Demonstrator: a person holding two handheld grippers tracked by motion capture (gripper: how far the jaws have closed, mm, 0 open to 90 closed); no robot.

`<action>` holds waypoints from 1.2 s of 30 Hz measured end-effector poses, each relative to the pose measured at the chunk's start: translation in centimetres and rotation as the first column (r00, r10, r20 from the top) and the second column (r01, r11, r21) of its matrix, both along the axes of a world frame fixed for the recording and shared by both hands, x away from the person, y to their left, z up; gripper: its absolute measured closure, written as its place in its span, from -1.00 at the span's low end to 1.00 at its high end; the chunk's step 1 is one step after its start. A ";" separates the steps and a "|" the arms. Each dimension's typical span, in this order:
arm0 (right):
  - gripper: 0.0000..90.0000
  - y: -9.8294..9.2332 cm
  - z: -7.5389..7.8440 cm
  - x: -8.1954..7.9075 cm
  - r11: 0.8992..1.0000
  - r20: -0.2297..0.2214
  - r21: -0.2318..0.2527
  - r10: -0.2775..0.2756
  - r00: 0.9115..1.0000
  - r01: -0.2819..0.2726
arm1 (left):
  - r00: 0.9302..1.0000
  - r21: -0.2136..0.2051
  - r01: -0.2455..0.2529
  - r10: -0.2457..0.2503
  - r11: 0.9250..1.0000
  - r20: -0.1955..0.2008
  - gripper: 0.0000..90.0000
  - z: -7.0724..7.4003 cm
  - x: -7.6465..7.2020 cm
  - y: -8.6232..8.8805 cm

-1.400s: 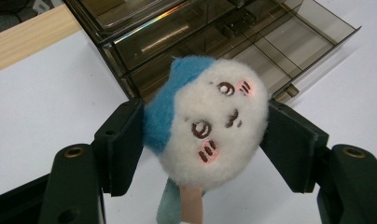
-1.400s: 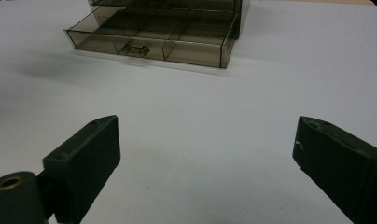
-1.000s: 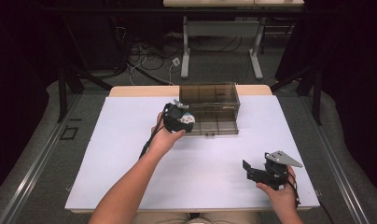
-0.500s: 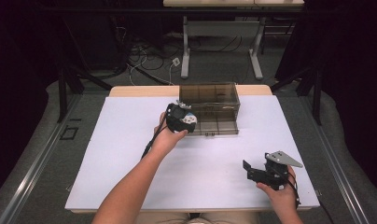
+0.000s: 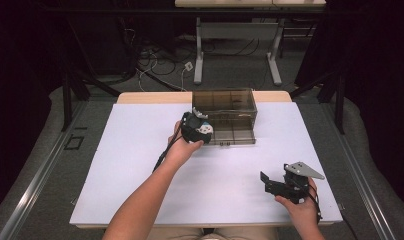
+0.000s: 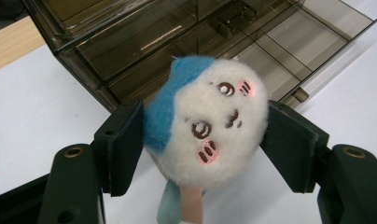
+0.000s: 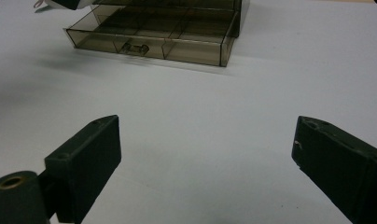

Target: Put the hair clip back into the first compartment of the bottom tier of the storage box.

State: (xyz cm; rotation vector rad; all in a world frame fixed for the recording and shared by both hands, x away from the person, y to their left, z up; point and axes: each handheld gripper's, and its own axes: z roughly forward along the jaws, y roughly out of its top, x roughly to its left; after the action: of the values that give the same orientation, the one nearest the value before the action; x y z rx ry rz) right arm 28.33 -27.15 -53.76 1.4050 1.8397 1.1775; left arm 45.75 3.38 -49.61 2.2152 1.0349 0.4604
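a person's left gripper (image 6: pixel 203 140) clamps a small plush toy (image 6: pixel 207 123), white-faced with a blue patch and pink cheeks, and holds it at the front left corner of a smoky clear drawer box (image 5: pixel 224 107) that stands at twelve o'clock on the white table (image 5: pixel 130 165). seen from above, the toy sits at about nine o'clock of the pulled-out drawer (image 5: pixel 232 134), just off its divided tray; the left gripper view shows the empty compartments directly beyond it. the pads press both sides of the soft head, a hold that keeps the face up and leaves the bottom free, probably so the toy can be lowered into one of the compartments. at five o'clock on the table the right gripper (image 5: pixel 277 186) rests low in the other hand, jaws spread wide with nothing between them, its camera aimed at the drawer front (image 7: pixel 144 46). it looks parked there, well apart from the box, to leave the left hand room and perhaps to push the drawer shut afterwards.
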 end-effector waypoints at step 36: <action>-0.81 0.0 0.0 0.0 1.000 0.001 0.000 0.010 1.000 -0.010 | 0.999 0.075 0.033 -0.036 0.997 0.036 -0.27 -1.4 0.8 -0.9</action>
State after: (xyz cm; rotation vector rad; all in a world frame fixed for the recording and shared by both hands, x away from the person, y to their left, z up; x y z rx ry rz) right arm 28.34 -27.17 -53.73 1.3966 1.8483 1.1825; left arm 46.53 2.50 -51.06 2.2772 0.9732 0.5313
